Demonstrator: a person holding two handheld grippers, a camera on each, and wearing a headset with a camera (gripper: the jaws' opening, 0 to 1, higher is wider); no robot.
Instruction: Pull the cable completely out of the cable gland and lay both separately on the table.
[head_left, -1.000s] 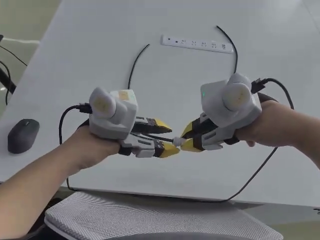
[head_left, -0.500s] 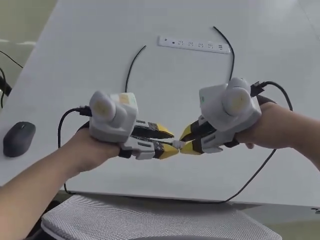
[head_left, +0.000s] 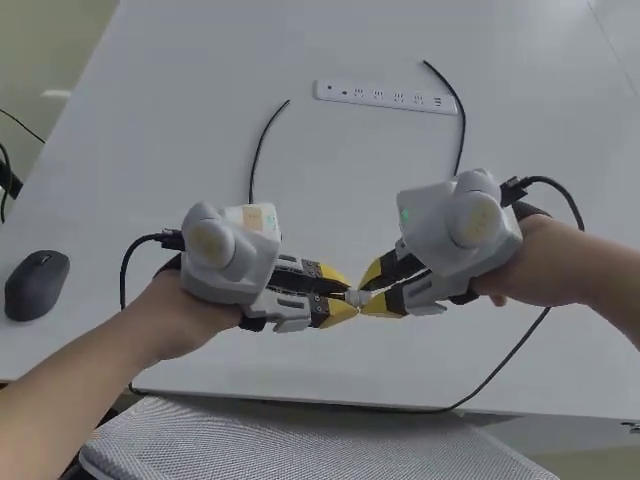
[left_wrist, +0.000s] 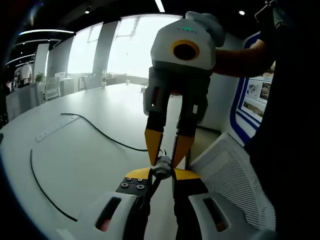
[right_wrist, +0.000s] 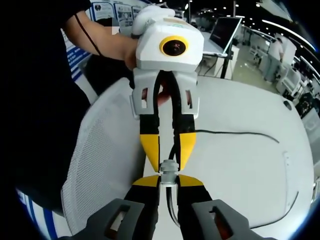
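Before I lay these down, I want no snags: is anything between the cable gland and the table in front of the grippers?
Nothing visible does. The cable gland, held between the left gripper and right gripper, has bare table just ahead; the mouse and power strip lie well aside.

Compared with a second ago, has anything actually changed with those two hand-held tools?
Hardly anything. The left tool and right tool stay tip to tip, both pinching the cable gland, the cable not yet pulled out. The whole picture slid slightly, which is only the camera moving.
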